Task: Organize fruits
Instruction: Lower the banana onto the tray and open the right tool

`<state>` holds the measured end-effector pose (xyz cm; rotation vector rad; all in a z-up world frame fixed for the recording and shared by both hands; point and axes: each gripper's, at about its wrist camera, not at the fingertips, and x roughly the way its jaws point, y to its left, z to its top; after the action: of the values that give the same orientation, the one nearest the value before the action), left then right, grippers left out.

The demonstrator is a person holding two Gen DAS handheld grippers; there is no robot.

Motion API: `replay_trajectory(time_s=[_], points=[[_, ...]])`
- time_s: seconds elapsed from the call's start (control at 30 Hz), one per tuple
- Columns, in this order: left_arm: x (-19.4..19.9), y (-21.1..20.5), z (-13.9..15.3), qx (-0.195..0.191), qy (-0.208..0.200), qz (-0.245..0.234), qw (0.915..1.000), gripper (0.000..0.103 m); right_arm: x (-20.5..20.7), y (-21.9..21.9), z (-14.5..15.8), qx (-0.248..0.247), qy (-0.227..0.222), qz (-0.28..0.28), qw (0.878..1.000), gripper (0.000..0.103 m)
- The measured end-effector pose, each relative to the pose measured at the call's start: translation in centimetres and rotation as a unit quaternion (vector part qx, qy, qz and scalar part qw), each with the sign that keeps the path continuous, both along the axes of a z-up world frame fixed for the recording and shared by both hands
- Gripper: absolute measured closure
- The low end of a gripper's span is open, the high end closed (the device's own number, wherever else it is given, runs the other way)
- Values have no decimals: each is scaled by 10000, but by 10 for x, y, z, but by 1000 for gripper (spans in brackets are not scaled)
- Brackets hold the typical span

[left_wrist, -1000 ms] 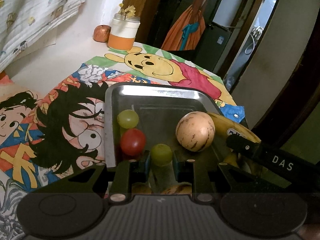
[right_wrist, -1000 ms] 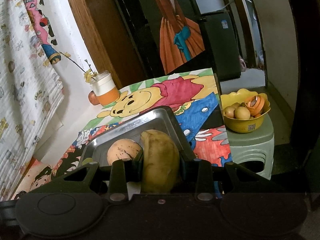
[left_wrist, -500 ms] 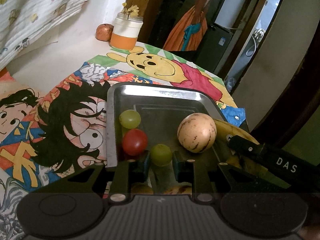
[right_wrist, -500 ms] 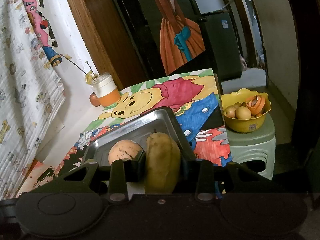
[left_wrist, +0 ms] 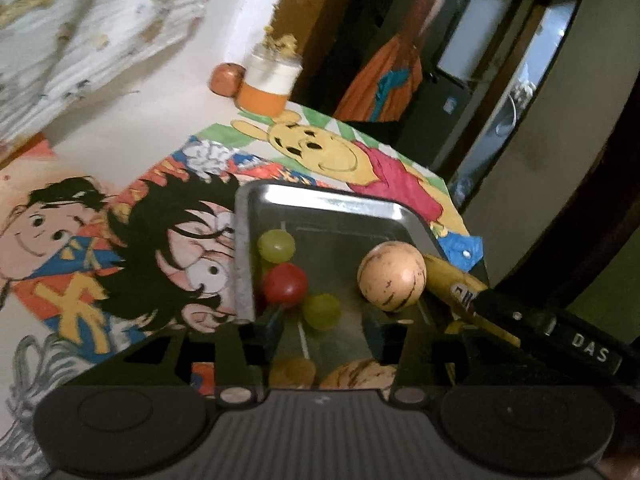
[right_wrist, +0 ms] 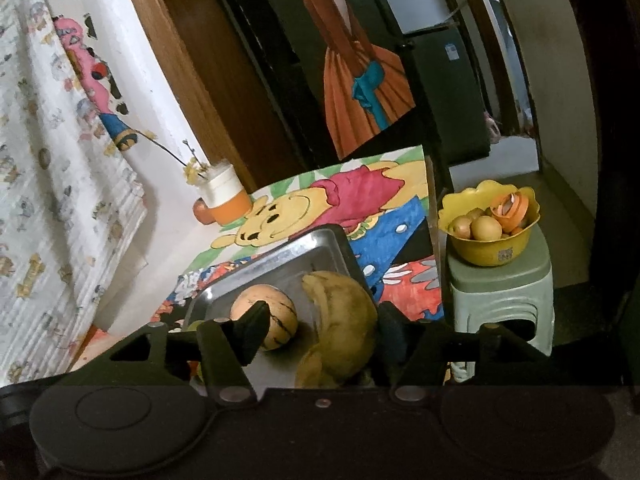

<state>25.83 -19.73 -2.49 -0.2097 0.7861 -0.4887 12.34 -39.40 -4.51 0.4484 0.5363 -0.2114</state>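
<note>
A metal tray (left_wrist: 320, 200) holds two green round fruits, a red one (left_wrist: 286, 284) and a tan streaked round fruit (left_wrist: 392, 276). My left gripper (left_wrist: 324, 330) hovers over the tray's near end. Its jaws are opening, and the nearer green fruit (left_wrist: 322, 311) lies loose between them, touching neither pad. My right gripper (right_wrist: 320, 332) is opening too. The yellow-brown banana (right_wrist: 340, 320) lies in the tray (right_wrist: 320, 236) between its fingers, well apart from the left finger (right_wrist: 248, 332). The tan fruit (right_wrist: 266, 316) sits just beyond that finger.
An orange-and-white jar (left_wrist: 268, 88) with dry flowers and a reddish fruit (left_wrist: 226, 79) stand at the table's far end by the wall. Cartoon drawings cover the table. Off the table's right edge, a yellow bowl (right_wrist: 488, 232) of fruit and peel rests on a green stool (right_wrist: 504, 292).
Both grippers were shut, the left on the green fruit, the right on the banana. Both have opened and let go, and both have drawn back a little. The banana now rests in the tray.
</note>
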Motion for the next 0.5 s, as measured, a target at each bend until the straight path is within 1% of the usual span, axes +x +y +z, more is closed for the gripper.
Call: replay_trajectory(time_s=[0.1, 0.13, 0.17, 0.2, 0.27, 0.43, 0.5], points=[[-6, 9, 6, -81, -27, 175, 9998, 43, -7, 2, 4, 27, -46, 67, 10000, 32], [-10, 12, 8, -98, -43, 232, 9997, 38, -9, 3, 6, 30, -65, 92, 9999, 30], [-12, 15, 10, -105, -55, 275, 9996, 32, -12, 4, 7, 33, -81, 112, 9999, 28], [-15, 17, 12, -106, -73, 323, 9994, 29, -15, 5, 9, 34, -104, 126, 9999, 27], [-22, 22, 17, -104, -141, 439, 9989, 17, -22, 8, 14, 6, -152, 146, 9998, 22], [-38, 38, 25, -103, -244, 681, 9973, 5, -40, 17, 25, -124, -272, 225, 9993, 14], [-45, 45, 28, -91, -297, 768, 9966, 3, -48, 21, 28, -149, -294, 263, 9991, 12]])
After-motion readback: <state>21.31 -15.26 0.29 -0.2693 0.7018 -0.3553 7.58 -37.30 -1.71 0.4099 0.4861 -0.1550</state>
